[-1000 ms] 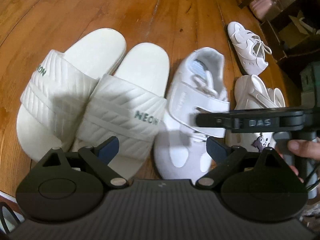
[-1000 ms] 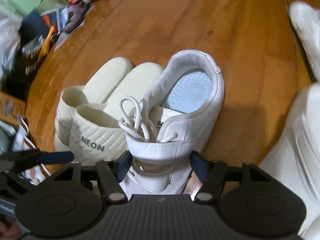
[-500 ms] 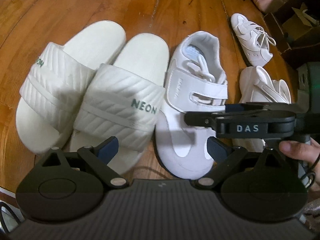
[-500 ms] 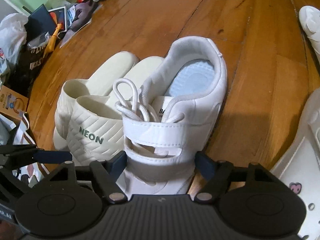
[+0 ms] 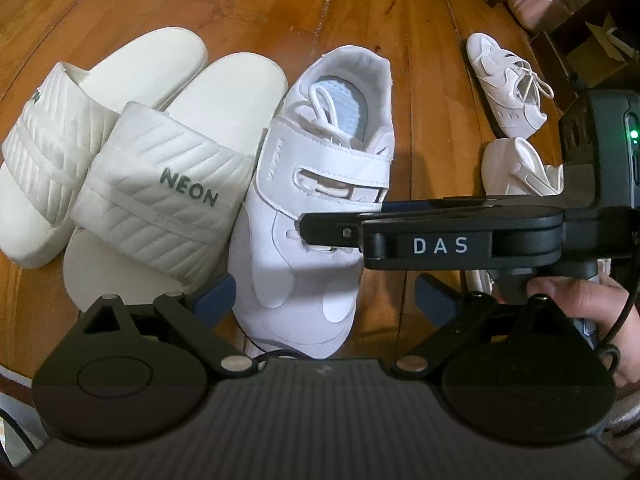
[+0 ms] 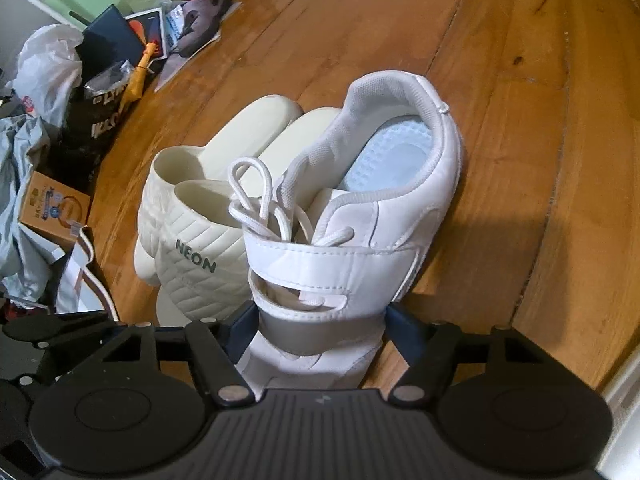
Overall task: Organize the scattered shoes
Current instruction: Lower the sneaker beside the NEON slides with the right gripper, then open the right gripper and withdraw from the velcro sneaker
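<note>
Lying toe-toward-camera on the wooden floor, the white sneaker is pressing against the NEON slides; the right gripper is straddling its forefoot, fingers wide, while the left gripper is hovering spread.

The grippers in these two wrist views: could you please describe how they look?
Both are matte black. The left gripper and right gripper each have a ribbed dark grey body, two round discs, silver pivot pins and dark blue fingers. In the left wrist view, the right one shows white "DAS" lettering, a green light and a thin black cable.
</note>
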Action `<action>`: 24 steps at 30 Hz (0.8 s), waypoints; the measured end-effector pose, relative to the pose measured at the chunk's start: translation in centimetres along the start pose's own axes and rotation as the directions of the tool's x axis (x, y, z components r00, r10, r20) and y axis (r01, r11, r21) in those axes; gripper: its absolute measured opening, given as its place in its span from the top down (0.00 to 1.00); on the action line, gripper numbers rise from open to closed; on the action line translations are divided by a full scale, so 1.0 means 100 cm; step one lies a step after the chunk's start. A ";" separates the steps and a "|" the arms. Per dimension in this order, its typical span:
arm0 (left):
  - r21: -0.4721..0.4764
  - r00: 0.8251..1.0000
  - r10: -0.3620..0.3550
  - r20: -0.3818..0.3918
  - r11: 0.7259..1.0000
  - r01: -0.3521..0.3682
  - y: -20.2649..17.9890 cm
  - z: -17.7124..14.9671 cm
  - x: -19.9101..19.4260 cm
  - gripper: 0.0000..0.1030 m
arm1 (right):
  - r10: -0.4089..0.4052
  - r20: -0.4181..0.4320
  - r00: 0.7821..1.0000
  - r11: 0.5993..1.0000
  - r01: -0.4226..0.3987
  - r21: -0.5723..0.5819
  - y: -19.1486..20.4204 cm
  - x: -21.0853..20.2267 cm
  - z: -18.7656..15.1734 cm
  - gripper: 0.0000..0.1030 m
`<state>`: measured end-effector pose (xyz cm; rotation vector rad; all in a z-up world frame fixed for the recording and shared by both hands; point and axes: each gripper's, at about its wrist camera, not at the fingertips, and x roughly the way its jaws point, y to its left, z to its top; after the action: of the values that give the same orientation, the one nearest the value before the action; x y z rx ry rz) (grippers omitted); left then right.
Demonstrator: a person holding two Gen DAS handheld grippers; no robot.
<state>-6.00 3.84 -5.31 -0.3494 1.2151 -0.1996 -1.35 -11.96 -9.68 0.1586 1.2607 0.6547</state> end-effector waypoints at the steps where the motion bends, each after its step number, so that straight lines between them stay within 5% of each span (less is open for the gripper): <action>1: 0.000 1.000 0.001 0.000 1.000 -0.001 -0.001 0.000 0.000 0.06 | -0.026 -0.010 1.000 0.999 0.027 0.032 -0.001 -0.005 0.001 0.30; 7: 0.017 0.999 -0.047 -0.001 0.999 0.047 -0.013 -0.001 0.002 0.05 | -0.145 -0.012 0.989 0.983 0.146 0.109 -0.013 -0.044 0.005 0.17; 12: 0.035 0.999 -0.018 -0.029 0.999 0.019 -0.017 -0.006 0.011 0.04 | -0.375 -0.059 0.925 0.924 0.379 0.058 -0.027 -0.052 0.005 0.18; 17: 0.087 0.999 -0.045 -0.029 0.995 0.048 -0.035 -0.006 0.007 0.04 | -0.461 0.095 0.882 0.886 0.452 0.106 -0.042 -0.111 0.024 0.04; 21: 0.129 0.998 -0.061 -0.002 0.990 0.061 -0.054 -0.005 0.006 0.00 | -0.480 0.151 0.864 0.874 0.455 0.173 -0.080 -0.150 0.007 0.04; 24: 0.091 0.999 0.000 0.052 0.996 -0.005 -0.062 -0.005 0.008 0.00 | -0.494 0.191 0.848 0.863 0.451 0.229 -0.112 -0.180 -0.008 0.04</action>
<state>-5.97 -2.28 -3.86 -0.2716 1.1512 -0.2418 -0.66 -30.88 -0.06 0.0633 1.0600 0.0867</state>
